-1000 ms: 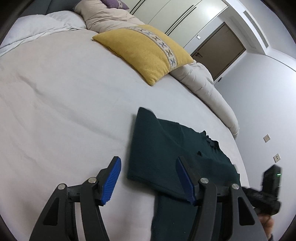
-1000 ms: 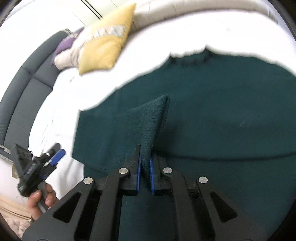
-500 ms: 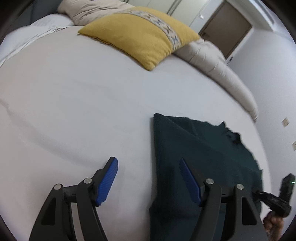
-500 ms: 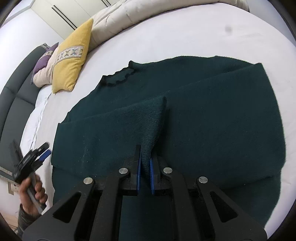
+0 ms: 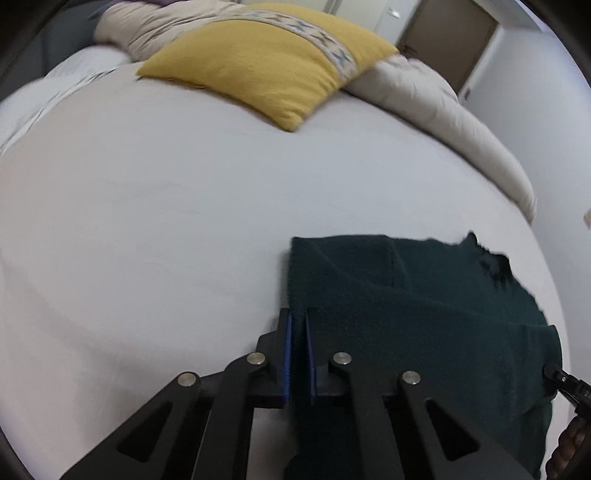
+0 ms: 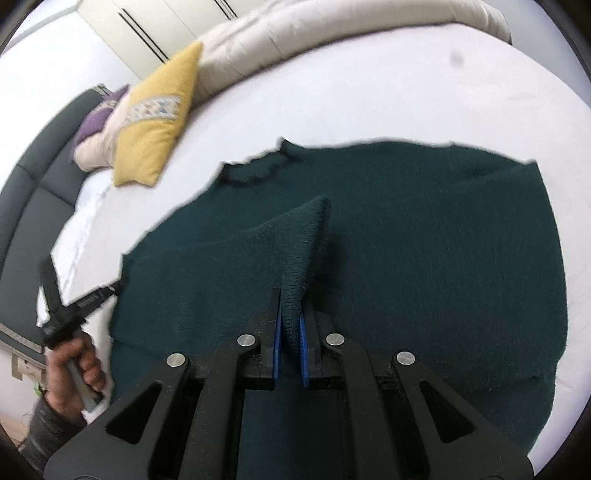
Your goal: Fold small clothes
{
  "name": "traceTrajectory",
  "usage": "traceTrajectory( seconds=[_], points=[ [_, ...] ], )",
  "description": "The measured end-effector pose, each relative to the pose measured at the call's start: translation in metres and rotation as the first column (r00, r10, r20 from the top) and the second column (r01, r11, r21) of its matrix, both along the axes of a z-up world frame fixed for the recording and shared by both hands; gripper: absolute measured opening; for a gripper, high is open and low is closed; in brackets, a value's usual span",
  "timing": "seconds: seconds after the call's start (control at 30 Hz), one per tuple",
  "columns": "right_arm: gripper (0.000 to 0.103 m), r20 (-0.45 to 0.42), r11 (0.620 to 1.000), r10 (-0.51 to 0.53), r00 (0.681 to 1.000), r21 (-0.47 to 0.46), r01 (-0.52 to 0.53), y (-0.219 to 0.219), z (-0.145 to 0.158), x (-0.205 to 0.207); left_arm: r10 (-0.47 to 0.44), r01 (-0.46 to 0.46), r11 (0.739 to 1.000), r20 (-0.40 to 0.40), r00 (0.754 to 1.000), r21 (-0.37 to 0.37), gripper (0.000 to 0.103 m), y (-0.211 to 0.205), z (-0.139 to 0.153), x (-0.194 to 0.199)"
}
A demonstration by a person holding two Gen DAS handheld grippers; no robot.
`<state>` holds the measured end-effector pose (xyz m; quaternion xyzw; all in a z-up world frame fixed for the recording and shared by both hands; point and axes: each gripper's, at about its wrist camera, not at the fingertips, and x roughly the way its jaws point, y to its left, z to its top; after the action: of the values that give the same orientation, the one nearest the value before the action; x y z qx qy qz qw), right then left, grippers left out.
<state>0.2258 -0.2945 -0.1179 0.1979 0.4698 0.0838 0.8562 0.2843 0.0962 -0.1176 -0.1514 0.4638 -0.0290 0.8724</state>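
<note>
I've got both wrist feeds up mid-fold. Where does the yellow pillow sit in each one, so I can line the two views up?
Left wrist view: the yellow pillow lies top centre, at the far side of the bed, beyond the green sweater.
Right wrist view: the yellow pillow is upper left, seen nearly edge-on, beyond the sweater's neckline.
Shared landmark: the beige duvet bunched up right beside the pillow in both views.

My fingers (image 6: 275,332) pinch a raised fold of the dark green sweater (image 6: 424,266), which spreads ahead across the white bed (image 6: 369,99). Far left, my left hand (image 6: 74,373) holds the other gripper (image 6: 118,286) at the sweater's edge. A yellow pillow (image 6: 155,125) lies beyond, ahead-left.
</note>
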Motion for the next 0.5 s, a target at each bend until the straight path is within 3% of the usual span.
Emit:
traceTrajectory(
  seconds=[0.1,0.17,0.2,0.27,0.4,0.47,0.5],
  points=[
    [0.006,-0.008,1.000,0.005,1.000,-0.015,-0.005,0.006,-0.002,0.010,0.016,-0.016,1.000,0.002,1.000,0.005,0.008,0.005,-0.006,0.001],
    [0.006,-0.087,1.000,-0.013,0.996,-0.029,0.010,0.003,-0.027,0.023,0.013,-0.013,0.999,0.004,1.000,0.033,0.008,0.001,-0.007,0.004],
    [0.006,-0.104,0.999,-0.033,0.994,0.024,0.036,-0.004,-0.041,0.025,0.009,-0.009,0.999,0.002,1.000,0.043,0.008,0.000,-0.007,0.005],
    [0.006,-0.089,0.994,-0.056,0.994,0.092,0.064,-0.012,-0.042,0.021,0.002,-0.002,1.000,0.003,1.000,0.031,0.008,0.001,-0.005,0.007],
    [0.006,-0.078,0.995,-0.049,0.996,0.077,0.055,-0.010,-0.035,0.020,0.020,-0.020,1.000,0.031,0.999,-0.022,0.009,0.011,0.010,-0.012],
    [0.007,-0.085,0.994,-0.060,0.995,0.081,0.067,-0.010,-0.032,0.023,0.019,-0.017,1.000,0.077,0.997,-0.025,0.014,0.011,0.024,-0.033],
    [0.007,-0.089,0.994,-0.062,0.994,0.083,0.069,-0.009,-0.031,0.024,0.013,-0.012,1.000,0.091,0.996,-0.017,0.025,0.009,0.028,-0.041]
  ],
)
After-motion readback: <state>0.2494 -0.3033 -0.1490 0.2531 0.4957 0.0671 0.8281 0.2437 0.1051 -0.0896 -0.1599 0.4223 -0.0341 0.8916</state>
